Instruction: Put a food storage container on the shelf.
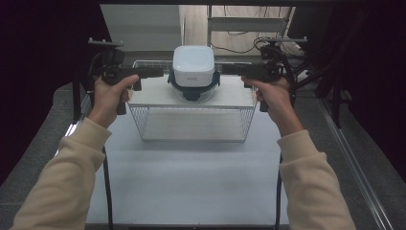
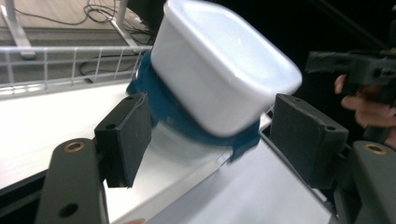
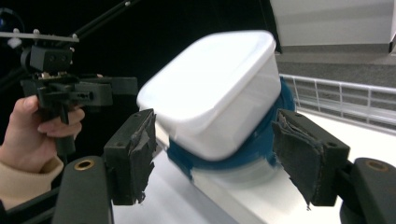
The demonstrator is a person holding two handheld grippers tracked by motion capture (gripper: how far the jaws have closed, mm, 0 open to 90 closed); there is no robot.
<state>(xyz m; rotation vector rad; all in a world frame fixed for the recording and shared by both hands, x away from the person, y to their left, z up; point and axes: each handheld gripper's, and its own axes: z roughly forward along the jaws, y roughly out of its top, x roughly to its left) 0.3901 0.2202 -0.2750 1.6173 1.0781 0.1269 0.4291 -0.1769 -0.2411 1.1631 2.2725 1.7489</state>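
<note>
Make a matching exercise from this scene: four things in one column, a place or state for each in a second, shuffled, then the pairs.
Things:
1. white container
2. wire basket
3. left gripper
4. right gripper

Places or states:
A. upside down on the white shelf, blue lid beneath it
B. open, at the container's right side in the high view
C. under the shelf, on the table
D. open, at the container's left side in the high view

Pairs: 1-A, 2-C, 3-D, 4-B
</note>
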